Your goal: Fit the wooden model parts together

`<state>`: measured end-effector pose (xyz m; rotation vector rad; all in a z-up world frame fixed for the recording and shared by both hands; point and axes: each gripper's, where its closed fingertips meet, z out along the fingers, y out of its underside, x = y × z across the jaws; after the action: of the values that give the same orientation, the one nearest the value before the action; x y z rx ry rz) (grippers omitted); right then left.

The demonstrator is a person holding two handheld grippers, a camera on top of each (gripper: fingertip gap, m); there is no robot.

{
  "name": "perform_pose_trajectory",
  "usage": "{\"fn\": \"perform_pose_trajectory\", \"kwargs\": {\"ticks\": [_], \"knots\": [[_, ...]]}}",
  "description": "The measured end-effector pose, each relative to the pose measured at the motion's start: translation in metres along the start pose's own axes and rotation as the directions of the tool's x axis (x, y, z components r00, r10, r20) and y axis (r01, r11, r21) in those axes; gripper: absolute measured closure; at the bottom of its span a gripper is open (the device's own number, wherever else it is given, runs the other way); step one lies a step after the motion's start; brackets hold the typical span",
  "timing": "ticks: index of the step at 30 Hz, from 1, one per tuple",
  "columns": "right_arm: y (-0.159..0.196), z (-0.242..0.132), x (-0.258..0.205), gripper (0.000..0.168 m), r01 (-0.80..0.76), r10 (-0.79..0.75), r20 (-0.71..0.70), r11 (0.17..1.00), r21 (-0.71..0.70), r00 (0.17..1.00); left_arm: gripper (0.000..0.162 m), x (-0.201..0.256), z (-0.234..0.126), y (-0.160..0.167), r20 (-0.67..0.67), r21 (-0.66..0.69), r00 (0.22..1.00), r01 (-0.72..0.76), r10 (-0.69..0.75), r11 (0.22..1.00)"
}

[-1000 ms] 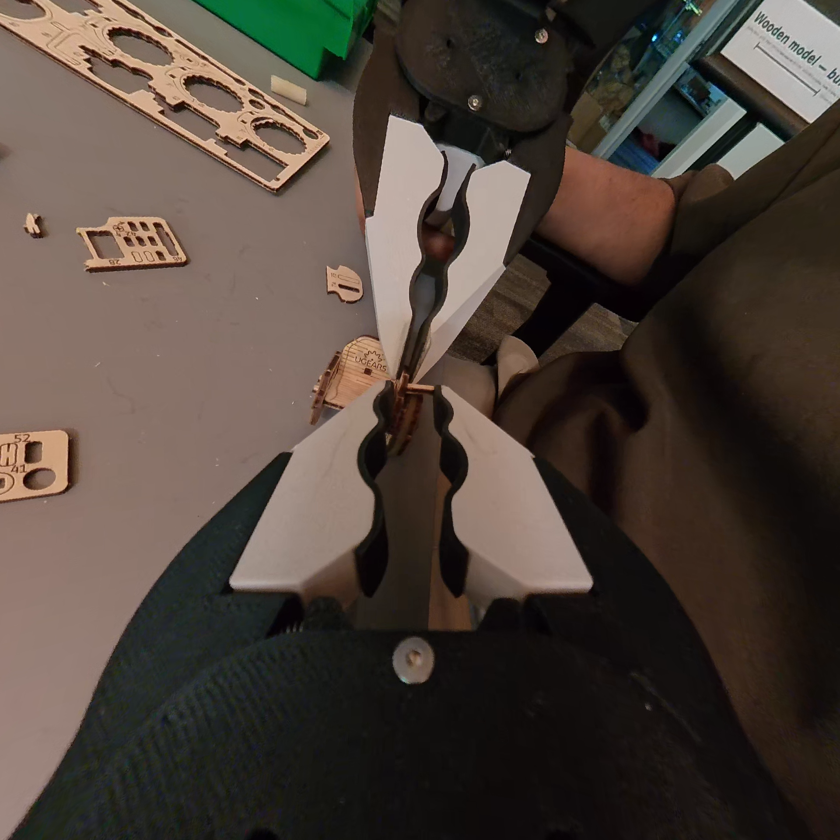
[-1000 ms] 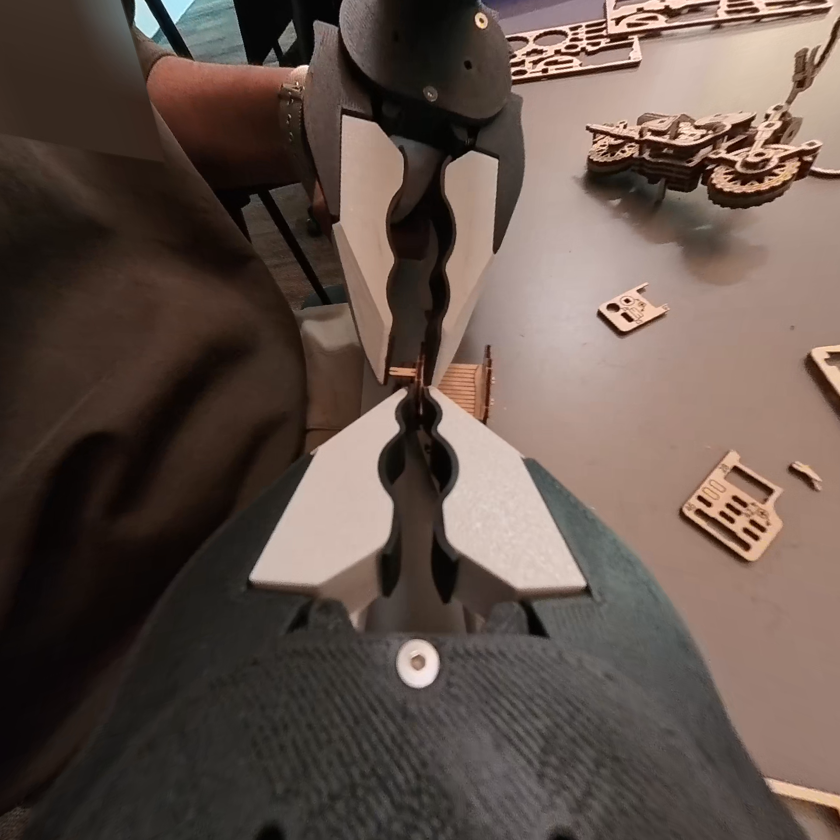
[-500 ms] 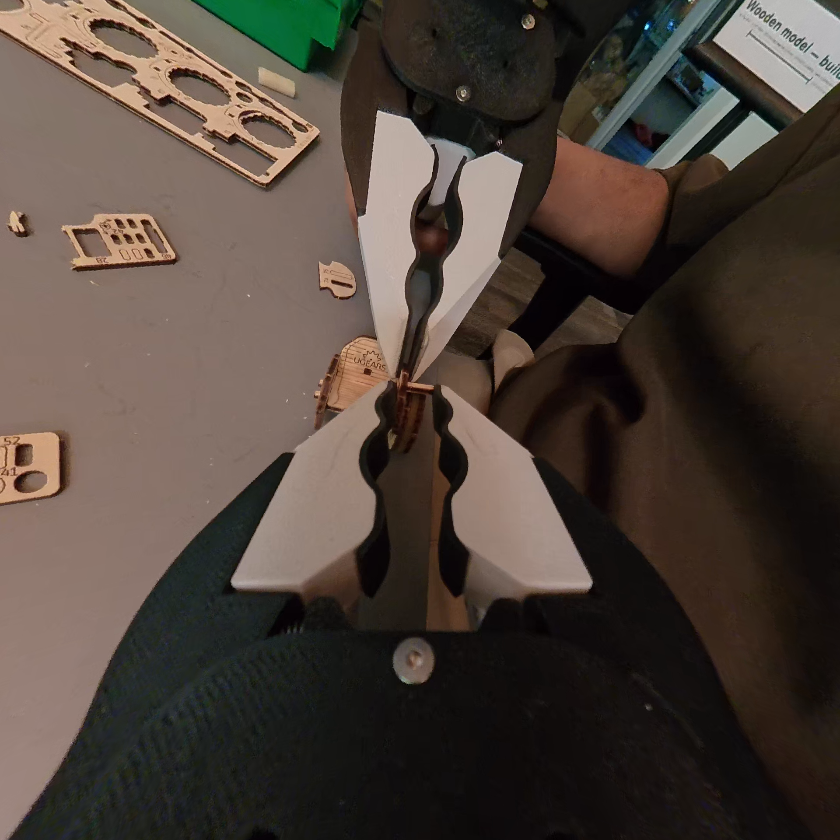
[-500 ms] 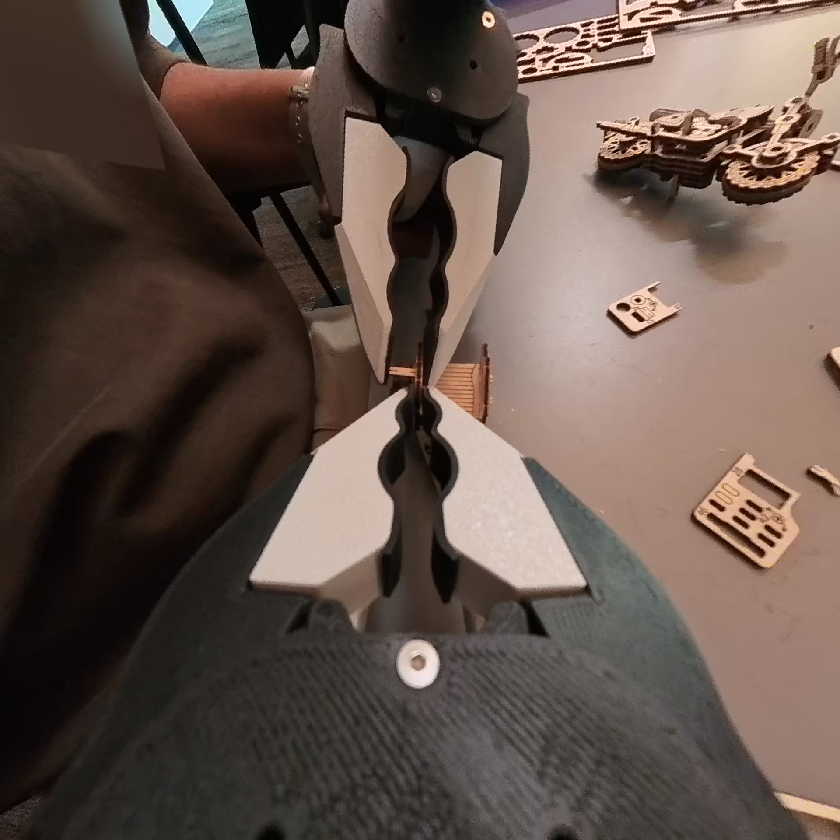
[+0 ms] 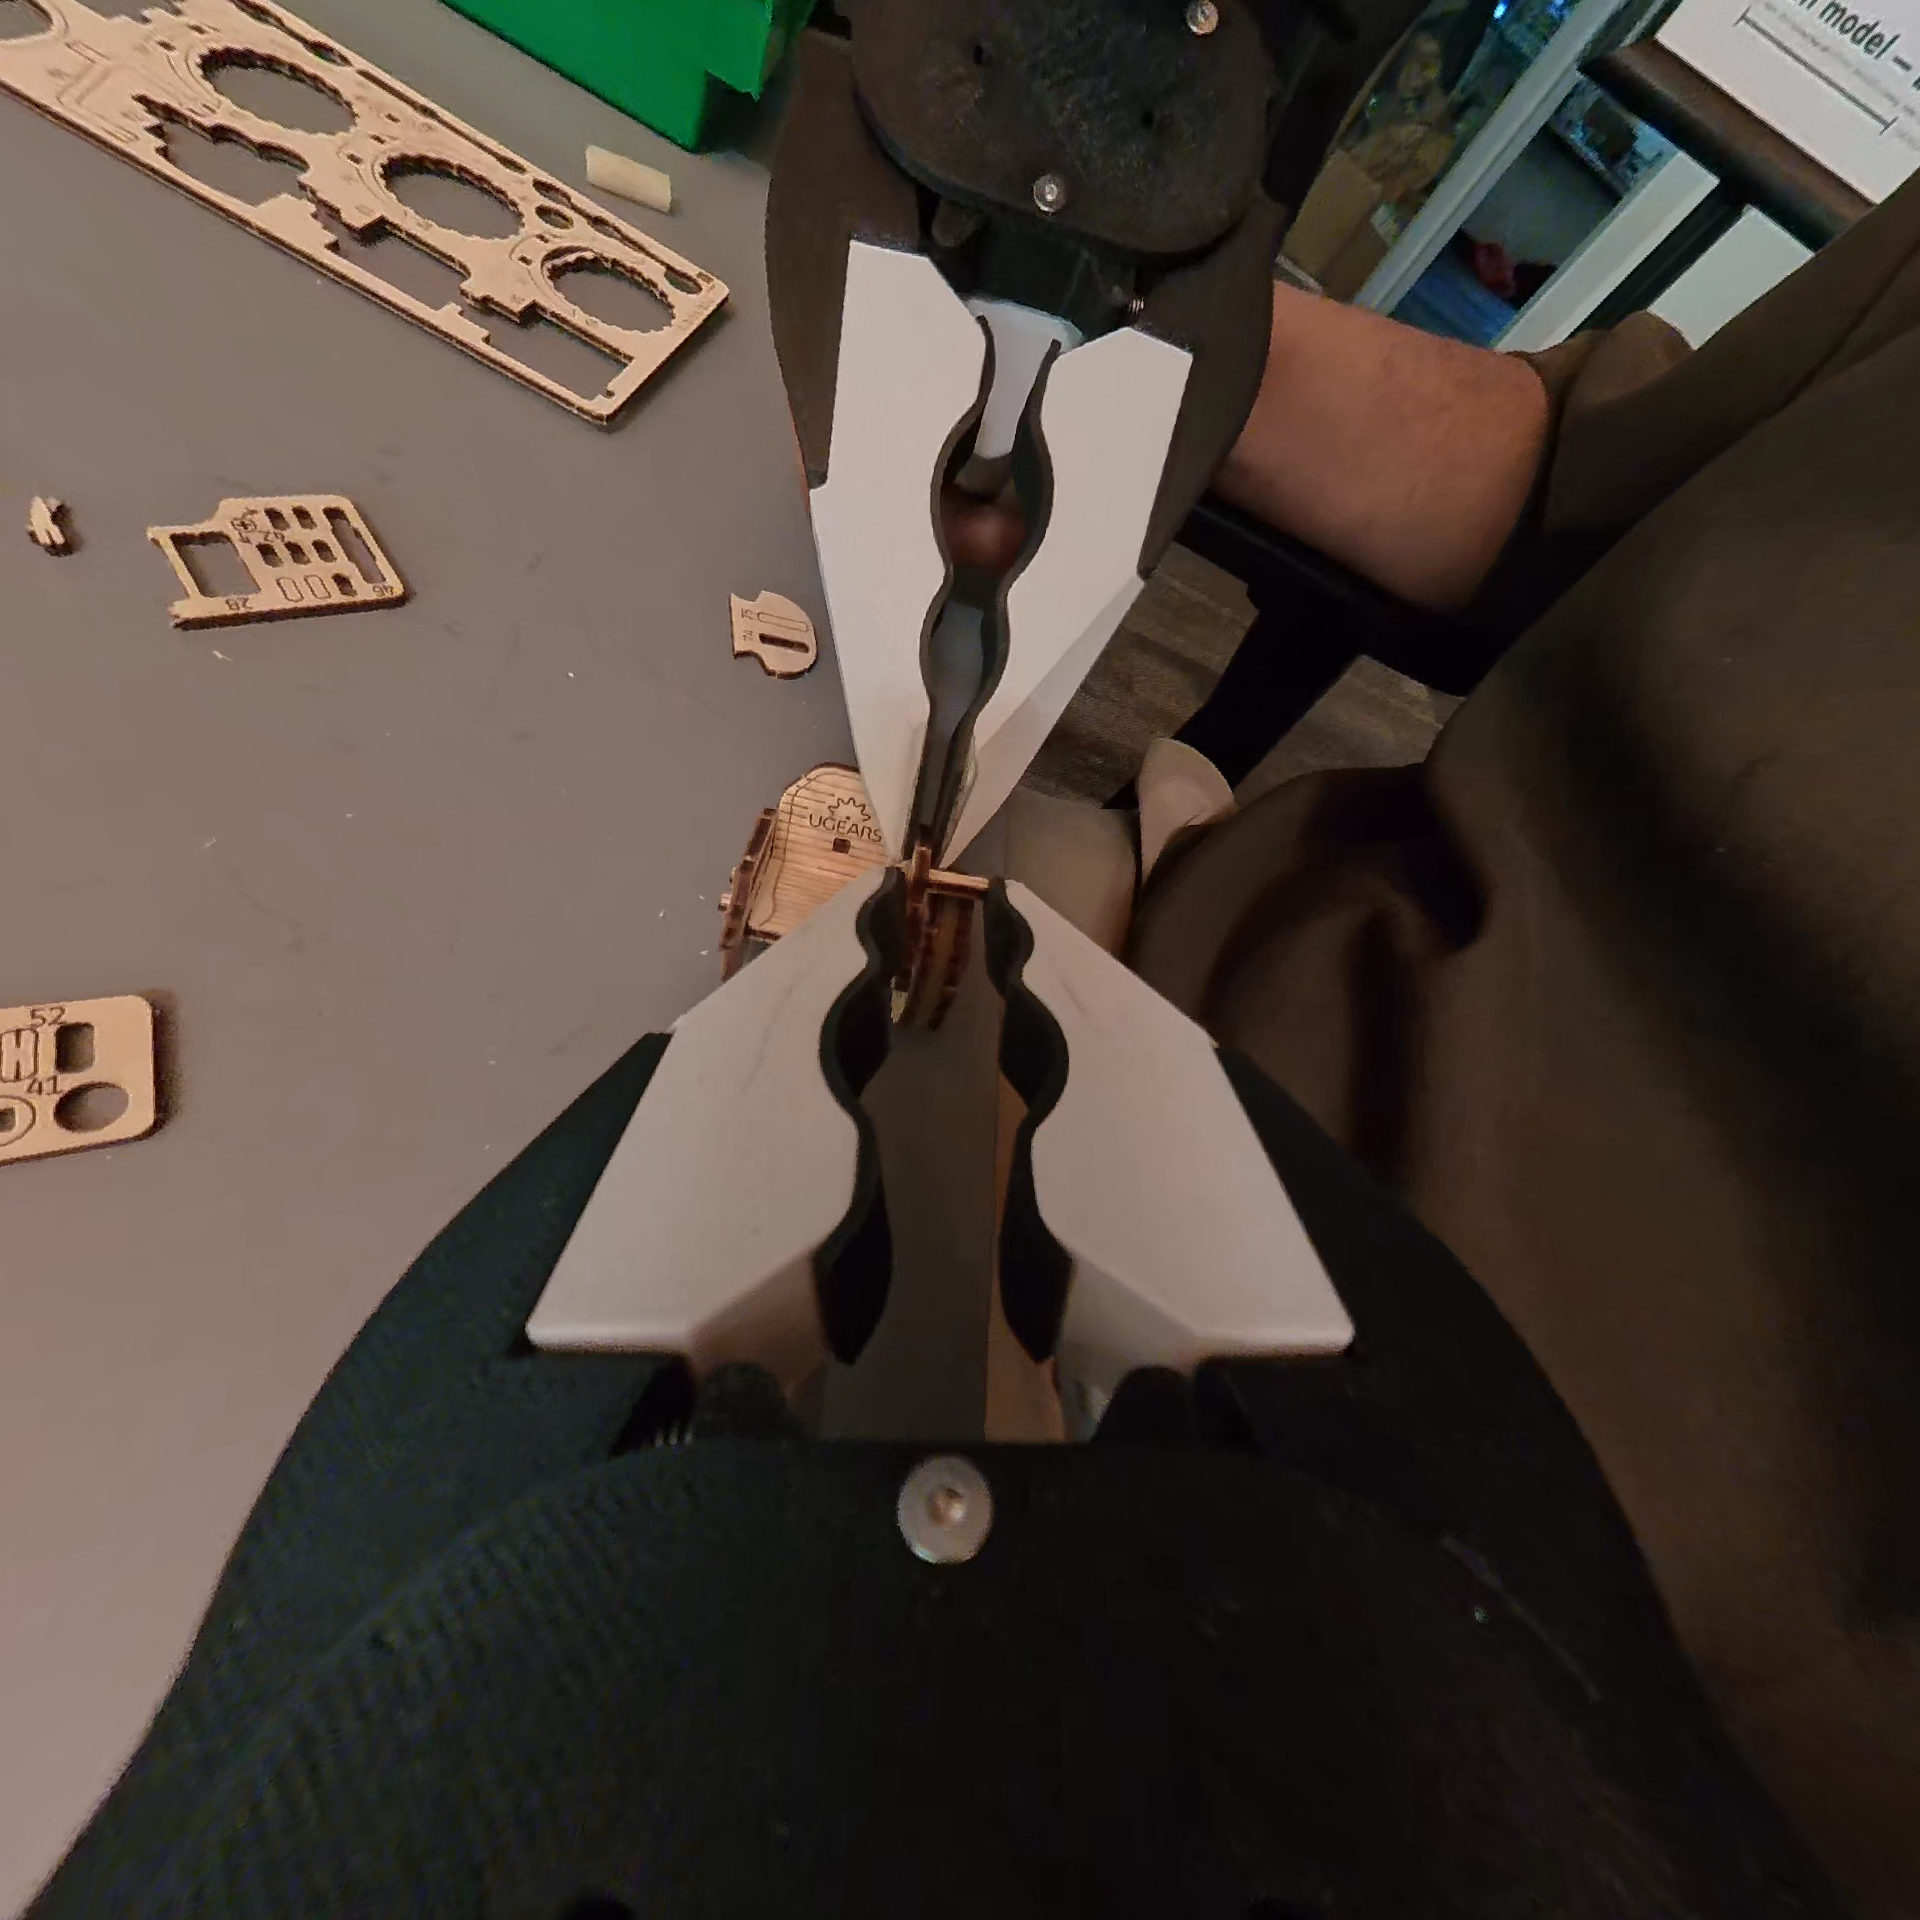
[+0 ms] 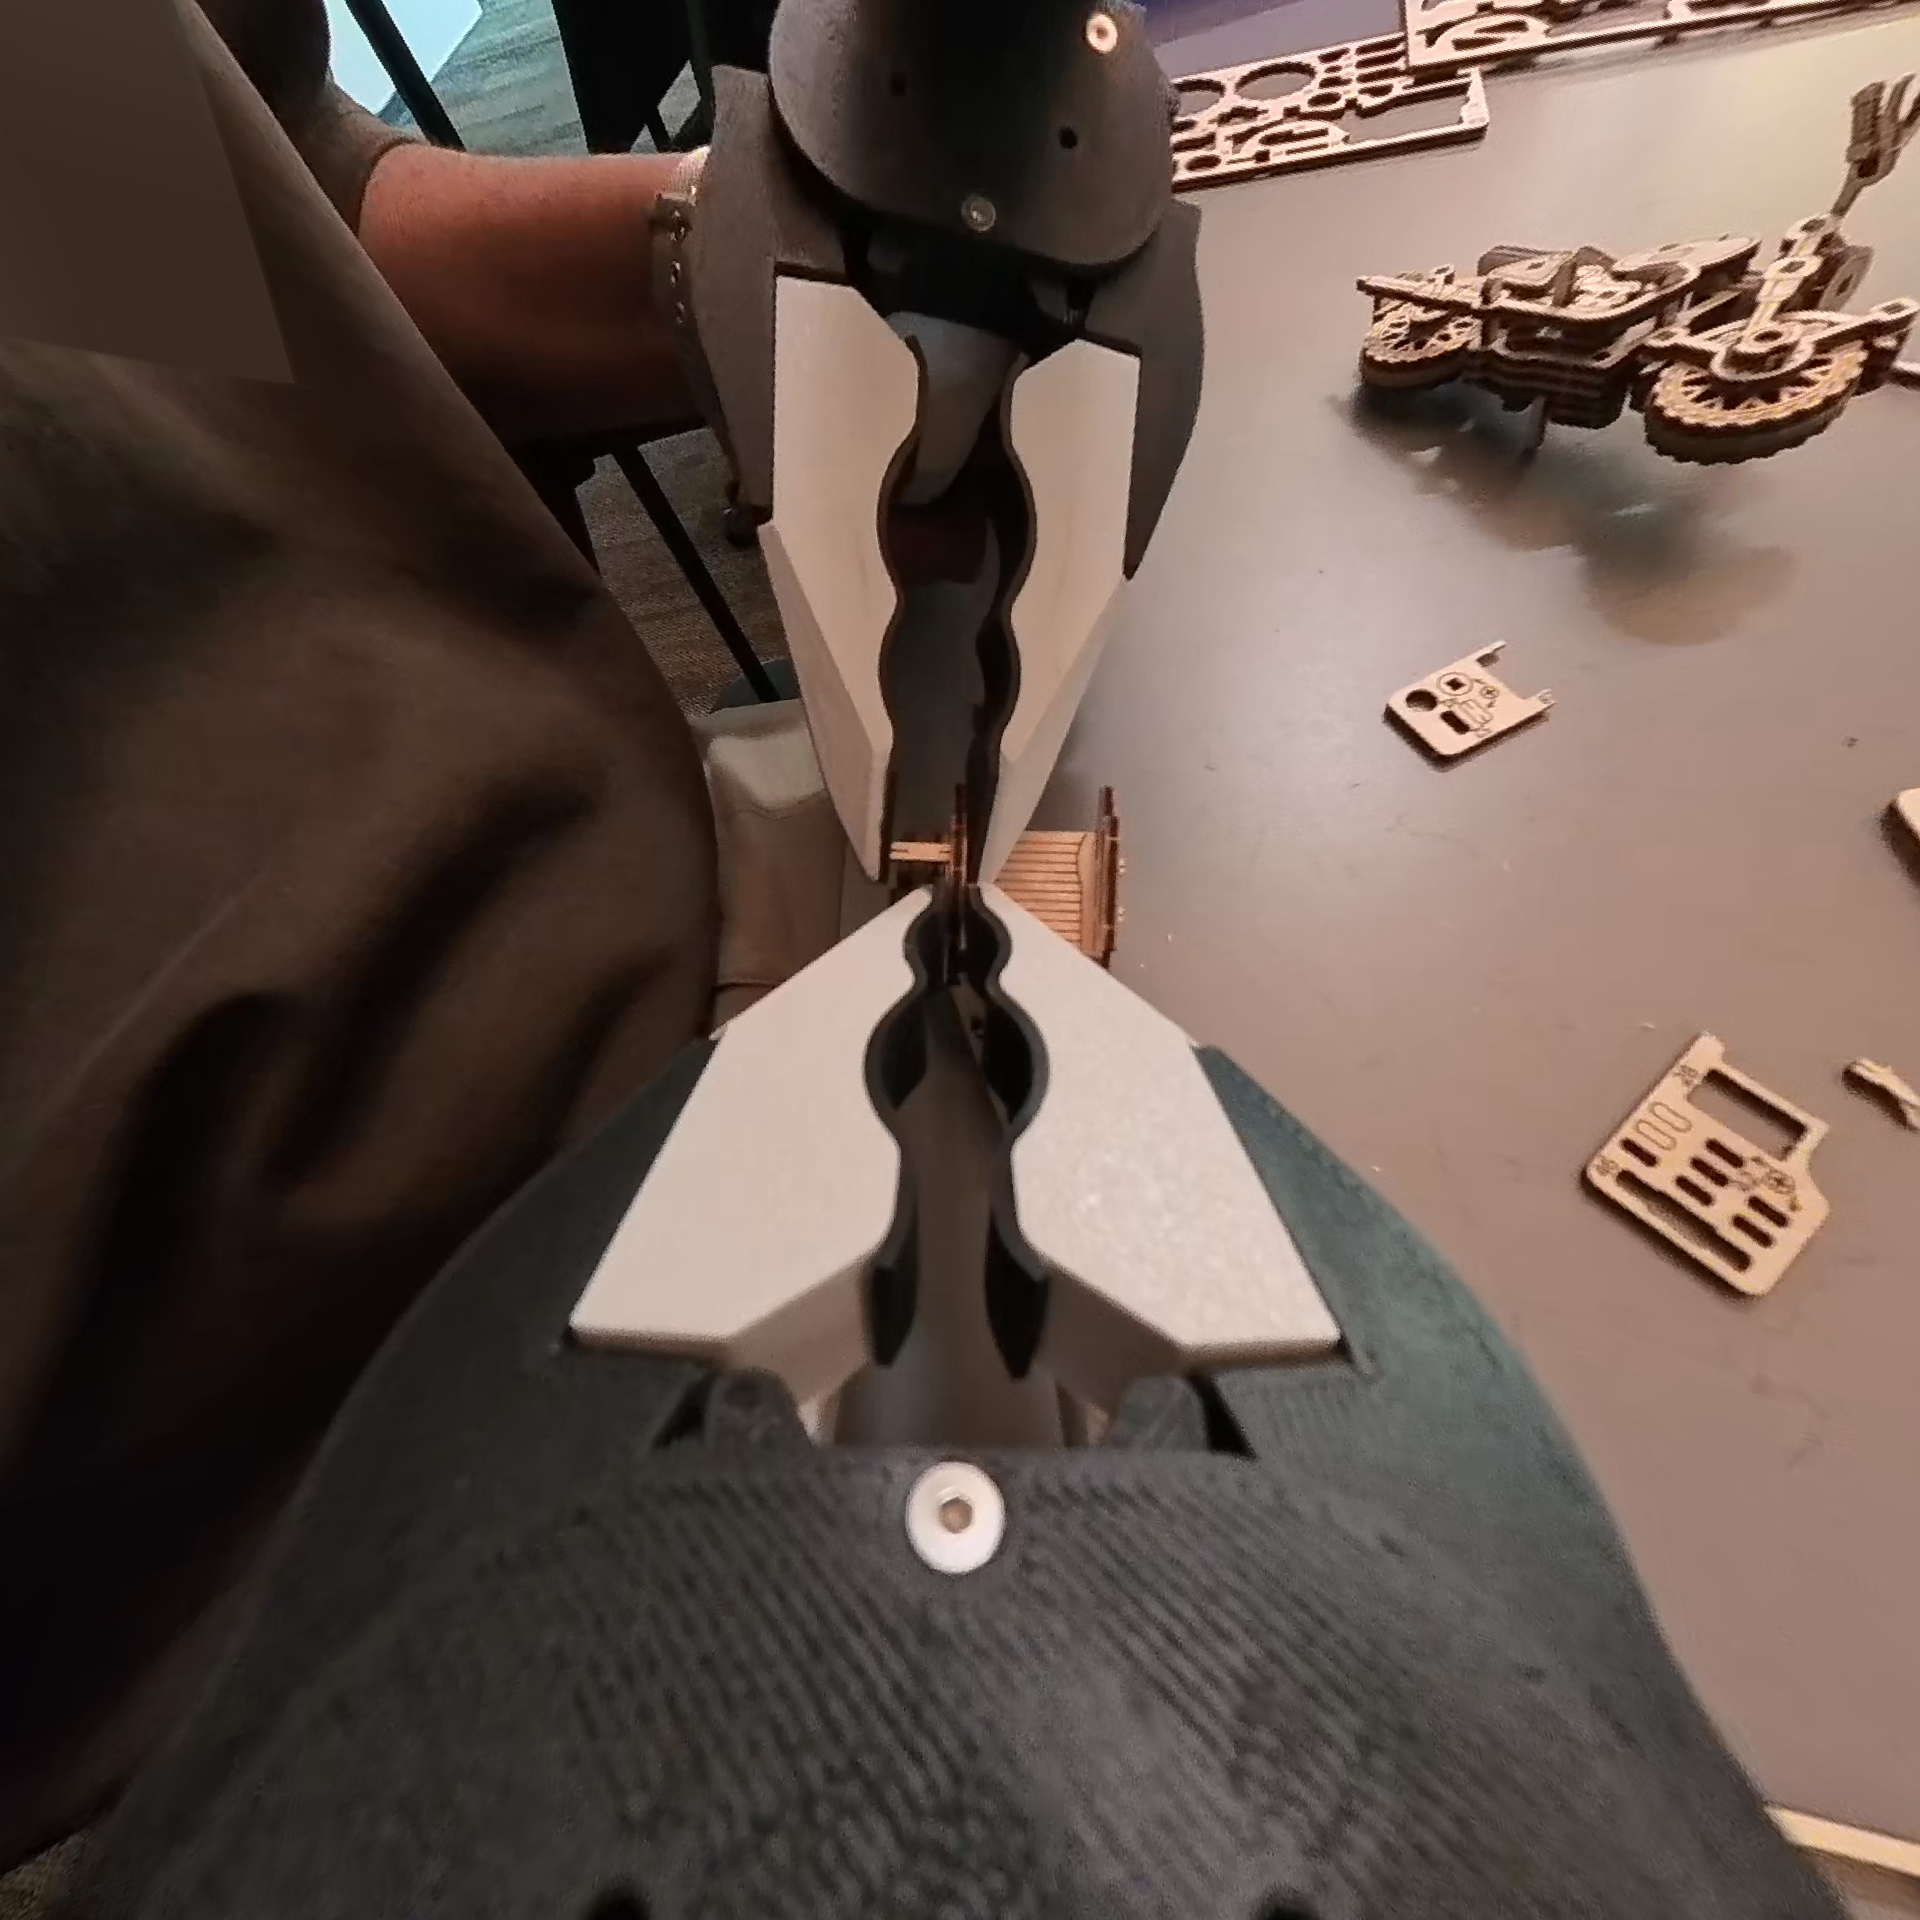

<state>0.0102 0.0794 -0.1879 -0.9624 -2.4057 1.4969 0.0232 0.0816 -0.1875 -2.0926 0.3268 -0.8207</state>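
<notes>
Between both grippers — wooden piece (image 5: 928,940)

A small stack of round wooden discs (image 5: 928,961) stands on edge in mid-air above the table's edge. A thin flat part (image 6: 954,847) meets it edge-on, with a short peg (image 5: 961,883) sticking out sideways at the joint.

Both tools' tips crowd the small wooden assembly (image 5: 928,940), leaving its shape and joint unreadable. The punched-out wooden sheet (image 5: 343,197) runs off the frame's top-left corner; a numbered wooden card (image 5: 73,1075) is cut by the left edge. In the right wrist view, the far wooden model (image 6: 1652,332) is blurred, its right end cropped.
</notes>
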Motion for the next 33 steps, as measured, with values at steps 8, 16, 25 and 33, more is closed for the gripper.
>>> {"fn": "perform_pose_trajectory", "kwargs": {"ticks": [8,16,25,33], "knots": [[0.0,-0.0002,0.0003,0.167,-0.004,0.004,0.0,1.0,0.003,1.0,0.149,-0.0006,0.0,0.0,0.005,0.0,1.0,0.004,-0.004,1.0],[0.0,-0.0007,0.0002,0.167,-0.011,0.011,0.005,1.0,0.007,1.0,0.14,-0.0021,0.0,0.0003,0.007,0.001,1.0,0.026,-0.026,1.0],[-0.0005,-0.001,0.0013,0.167,-0.03,0.03,0.006,0.999,0.023,1.0,0.148,-0.0013,-0.0045,-0.0017,-0.021,0.025,0.999,0.047,-0.046,0.999],[-0.0007,-0.0011,0.002,0.167,-0.034,0.034,-0.006,0.999,0.027,0.999,0.15,-0.003,-0.0087,-0.0015,-0.03,0.033,0.998,0.064,-0.063,0.997]]}}
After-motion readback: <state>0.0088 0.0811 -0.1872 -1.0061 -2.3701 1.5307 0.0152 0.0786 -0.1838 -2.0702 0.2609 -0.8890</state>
